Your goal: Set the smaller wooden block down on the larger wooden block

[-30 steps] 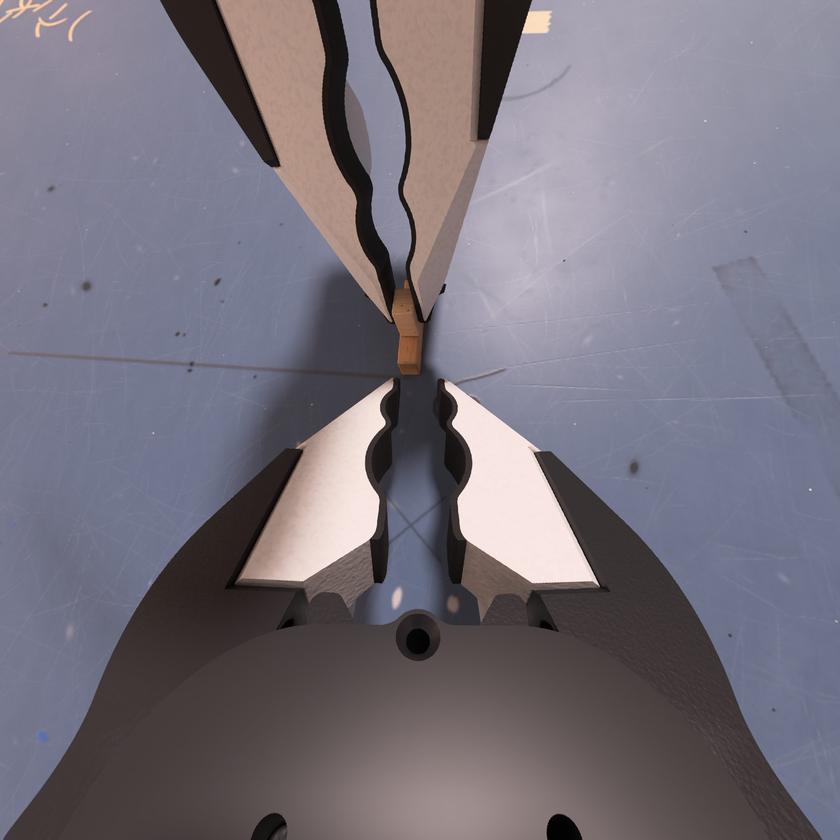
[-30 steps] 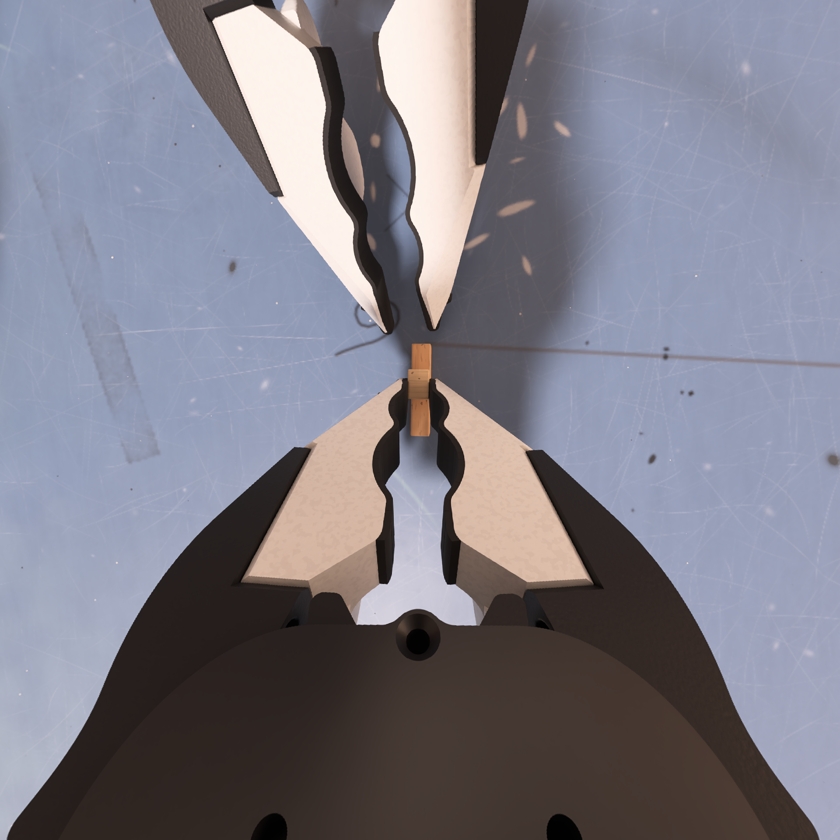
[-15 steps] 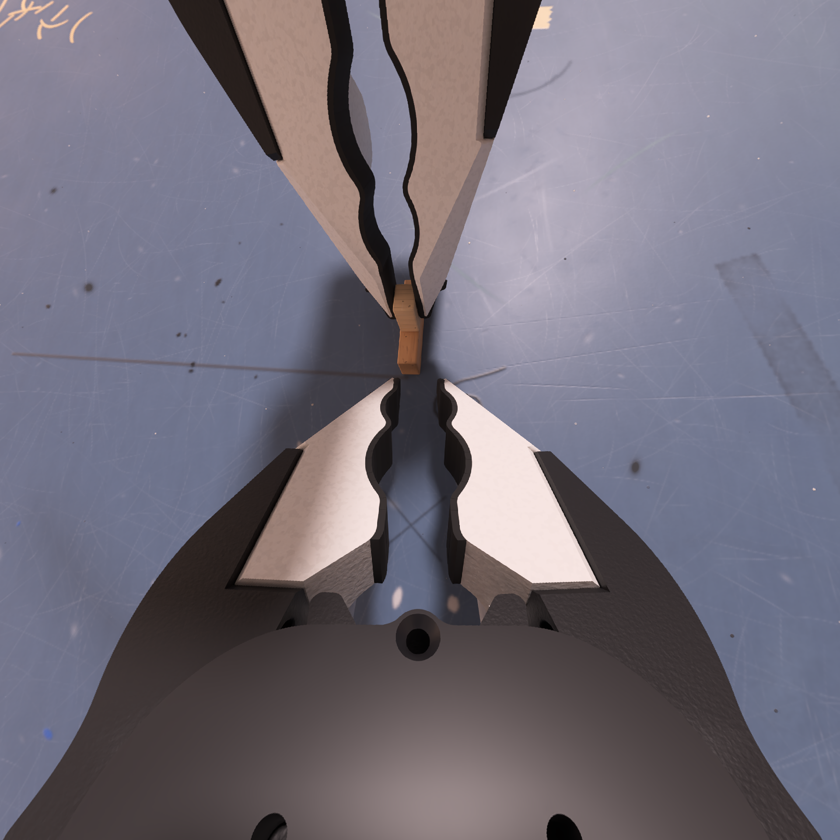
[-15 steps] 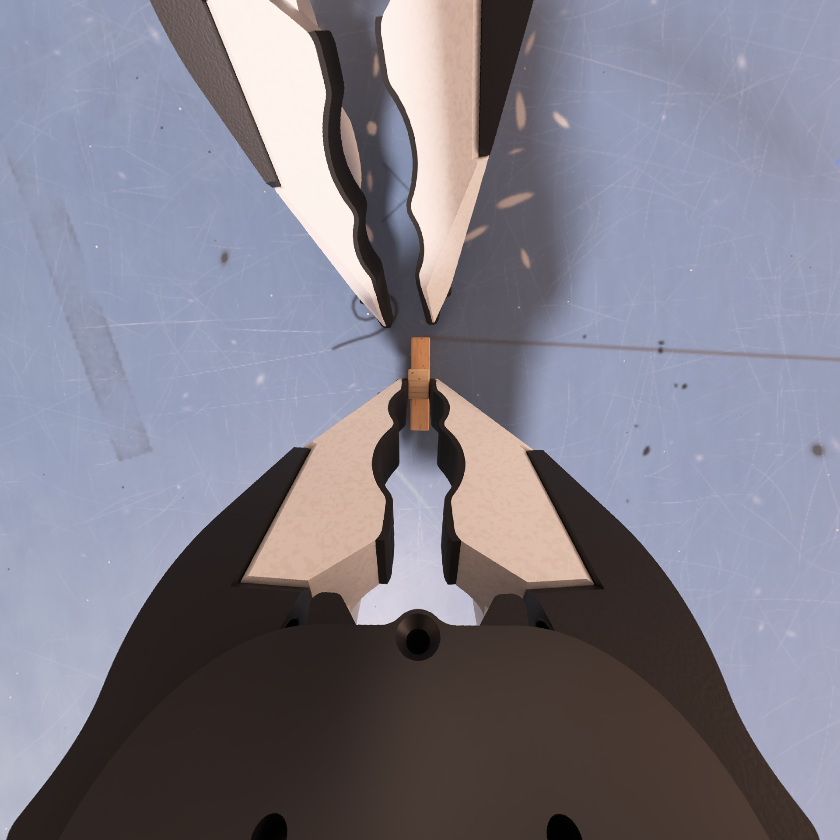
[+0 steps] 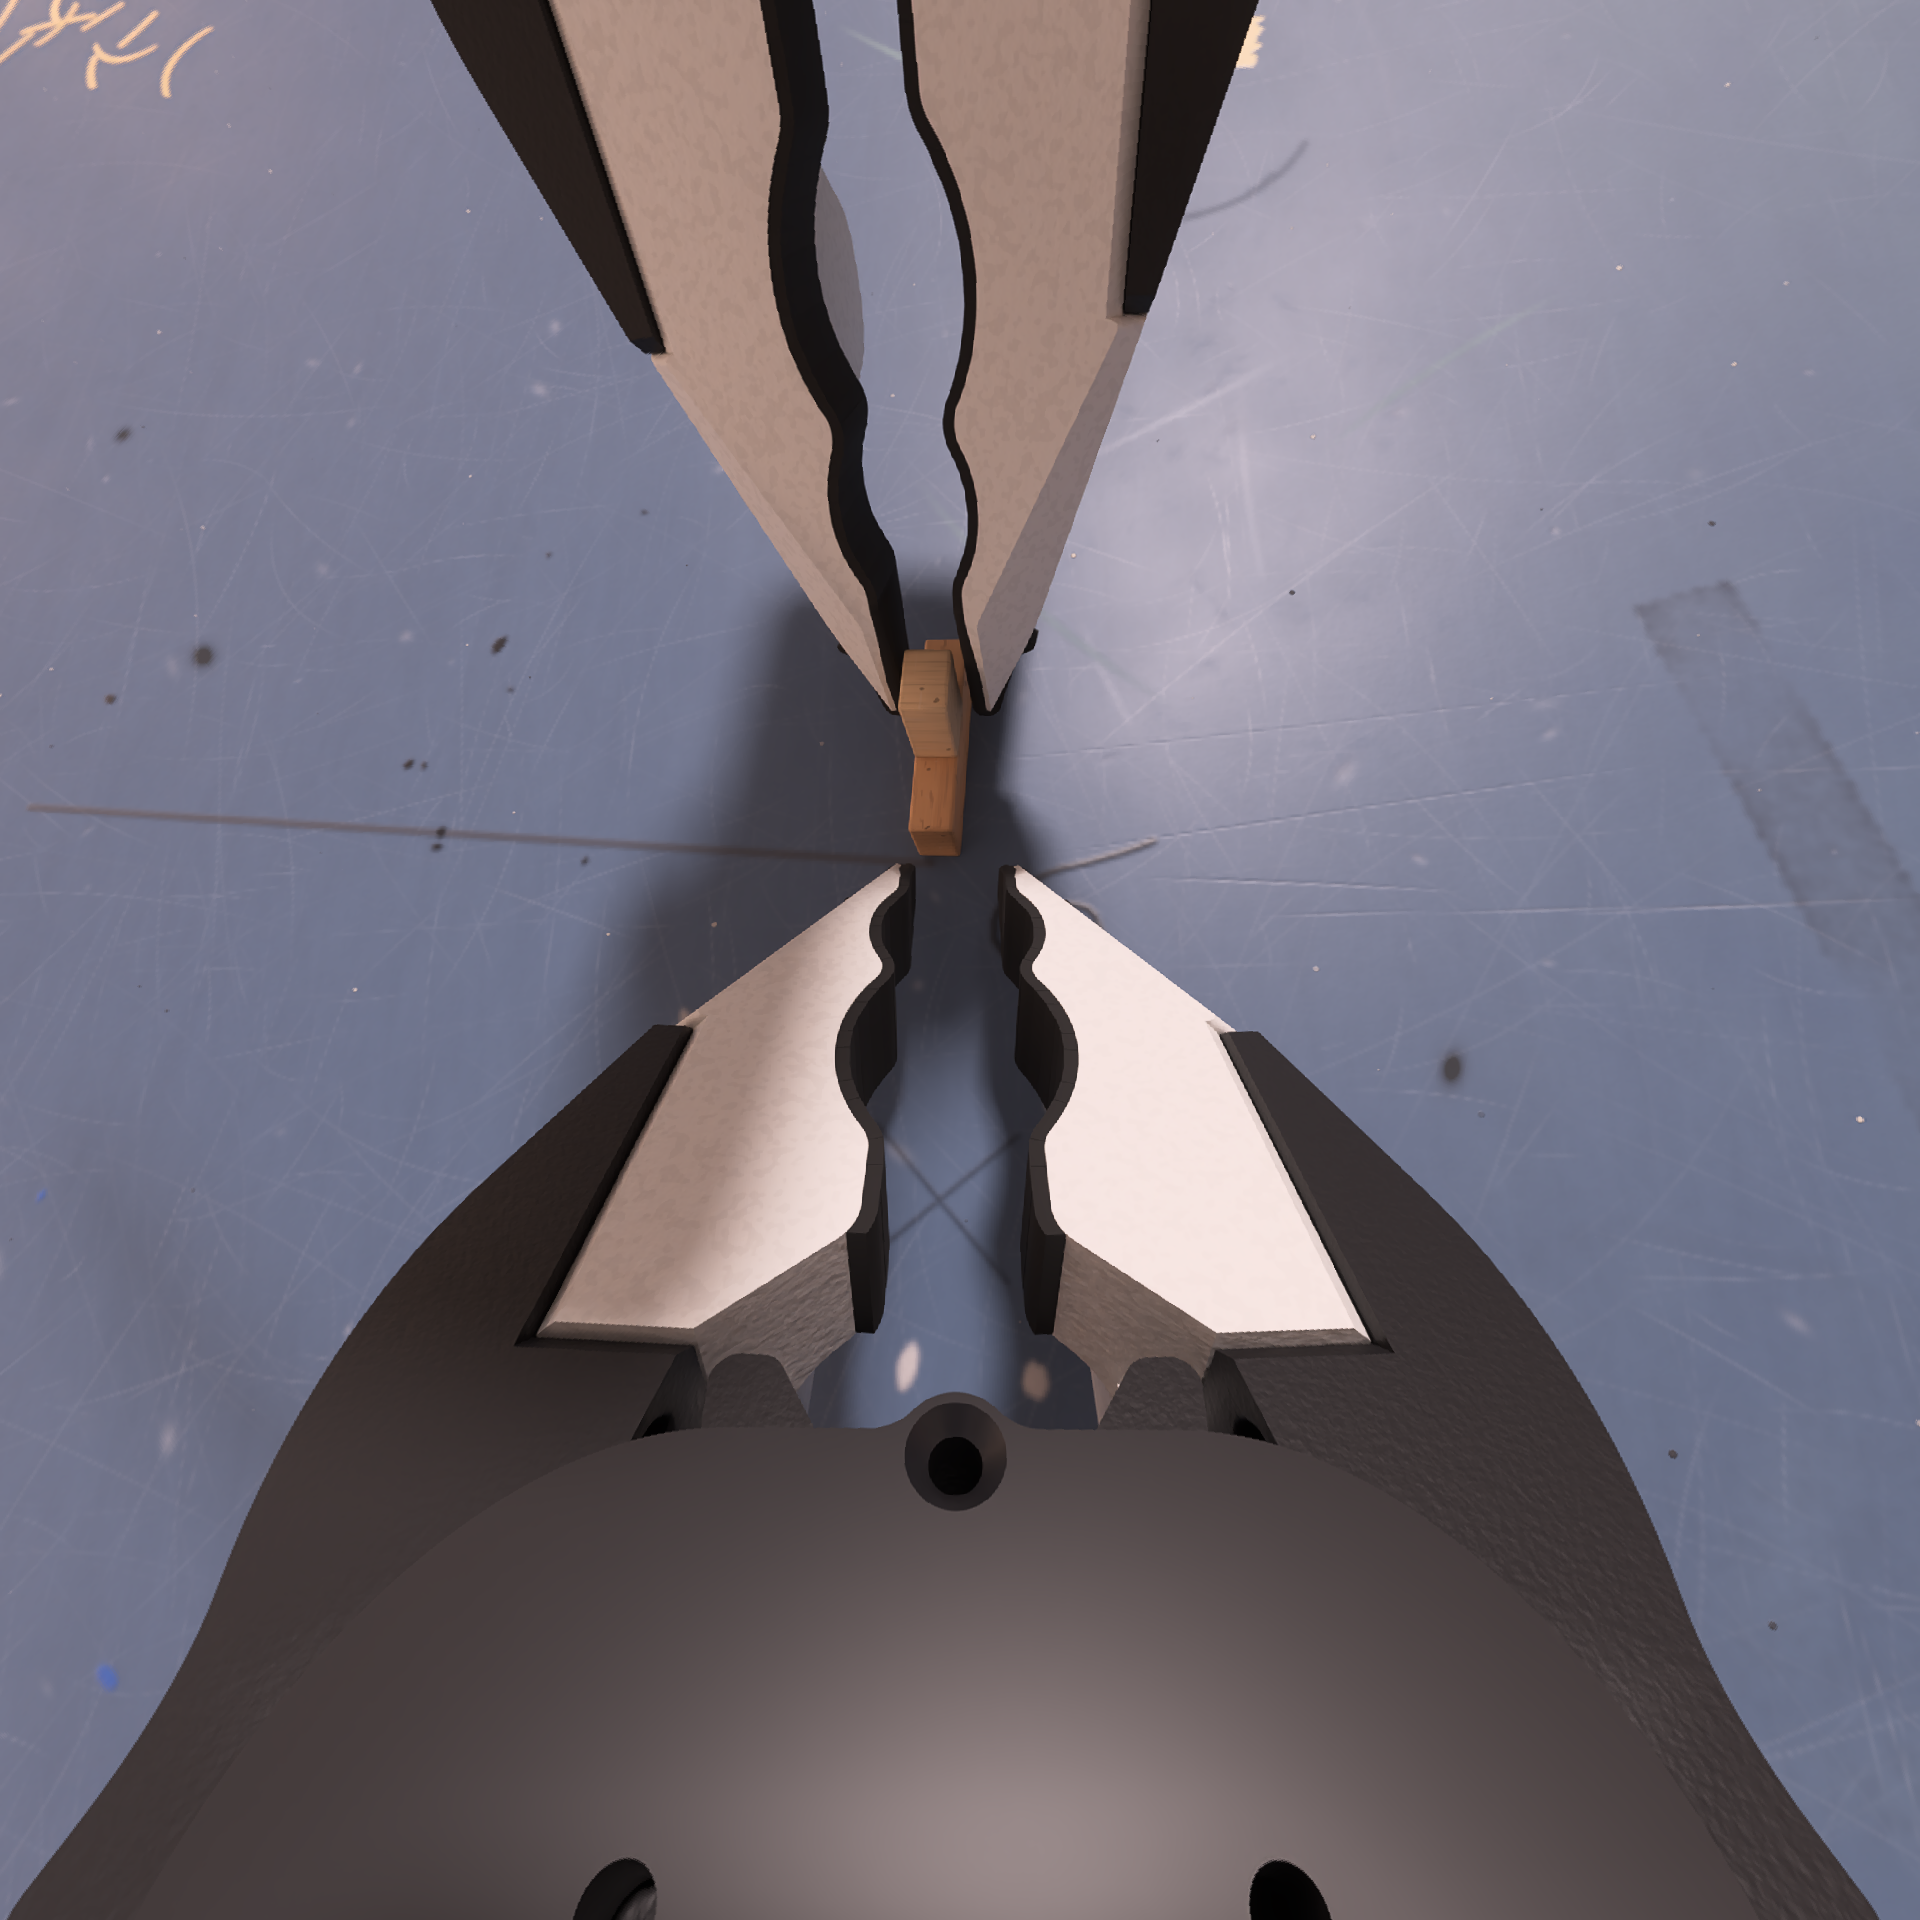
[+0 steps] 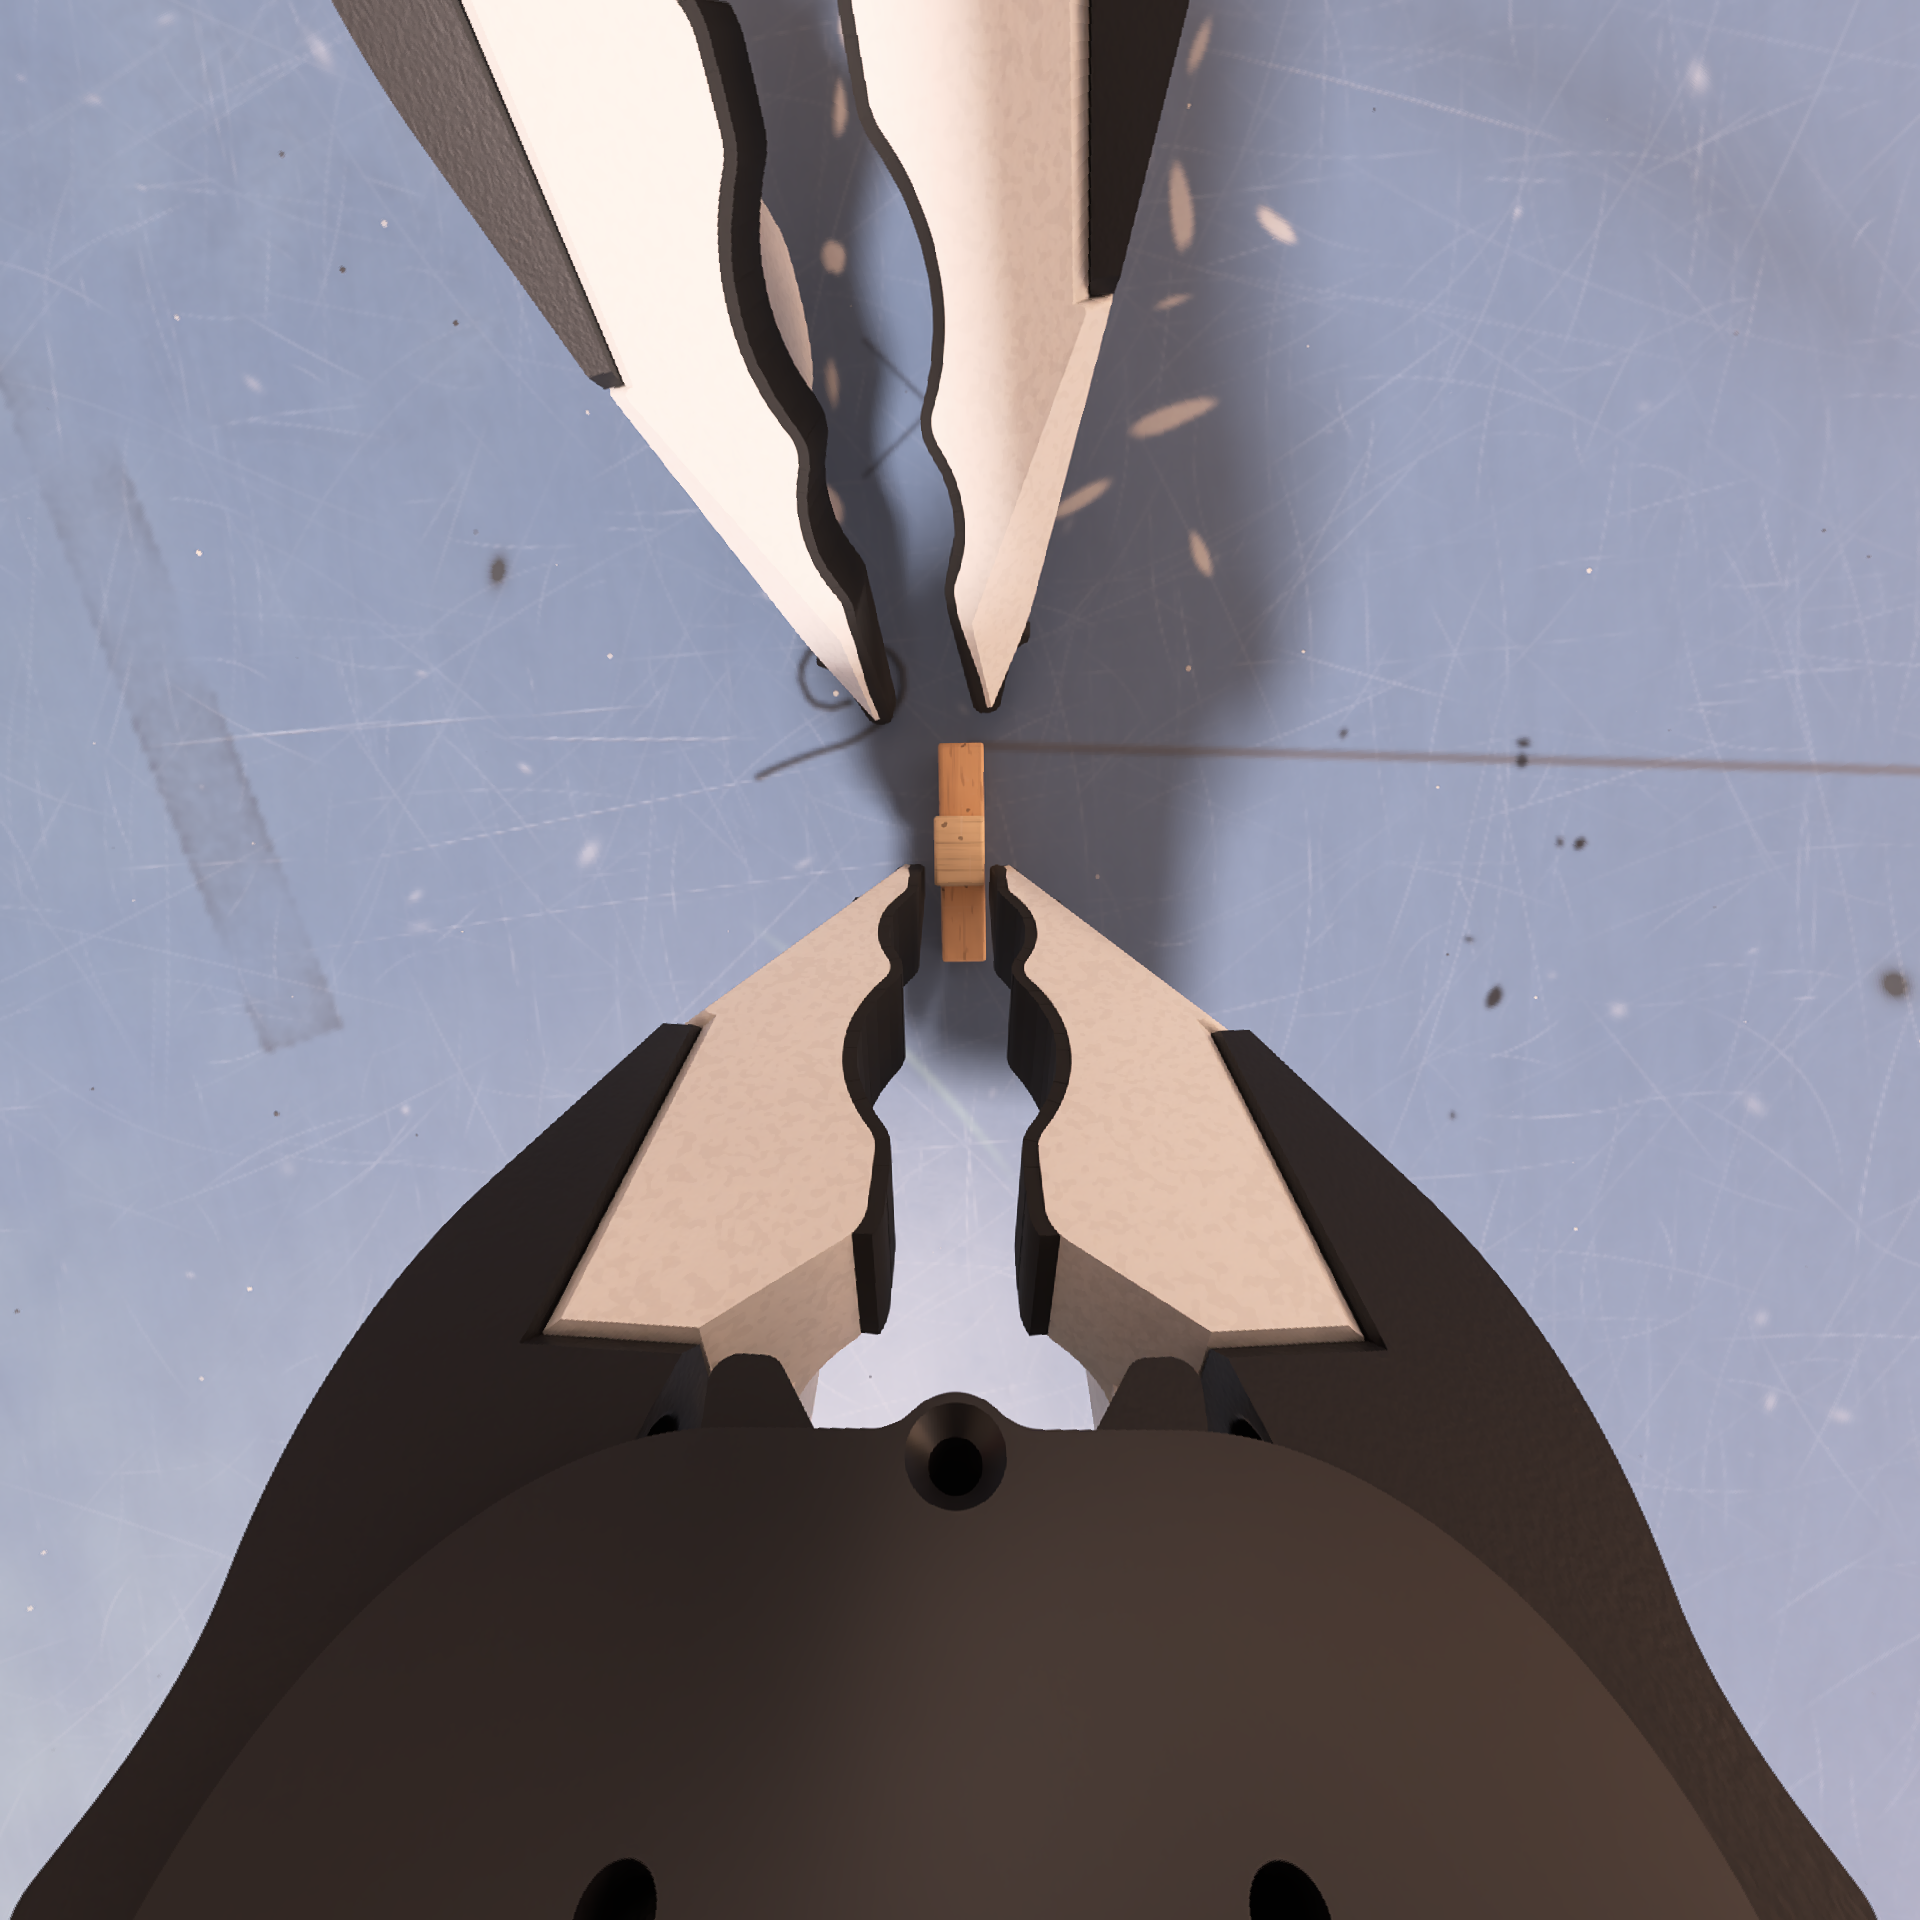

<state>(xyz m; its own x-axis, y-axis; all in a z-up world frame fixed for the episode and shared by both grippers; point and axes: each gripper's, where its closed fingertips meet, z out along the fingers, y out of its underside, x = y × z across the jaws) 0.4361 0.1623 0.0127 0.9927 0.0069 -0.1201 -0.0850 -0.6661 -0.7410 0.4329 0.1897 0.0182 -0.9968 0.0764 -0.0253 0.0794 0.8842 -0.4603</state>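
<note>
The larger wooden block [image 6: 961, 774], orange, lies flat on the blue table. The smaller, paler block [image 6: 957, 847] sits on its middle. My right gripper [image 6: 956, 873] is open a little, with its tips on either side of the small block and a thin gap on each side. In the left wrist view the small block [image 5: 928, 691] shows between the right gripper's tips [image 5: 935, 707], on top of the larger block [image 5: 935, 800]. My left gripper [image 5: 956, 873] is open and empty, with its tips just short of the larger block's near end. It also shows opposite in the right wrist view [image 6: 932, 710].
The scratched blue table [image 5: 312, 1039] lies all around. A faded grey strip [image 5: 1745, 779] marks it, also seen in the right wrist view [image 6: 177, 727]. A thin dark line [image 6: 1455, 758] runs across the table. Pale scribbles [image 5: 104, 52] are at one corner.
The right gripper's fingers have parted slightly from the small block and drawn back a little. The small block stays on the larger one. The left gripper has barely moved.
</note>
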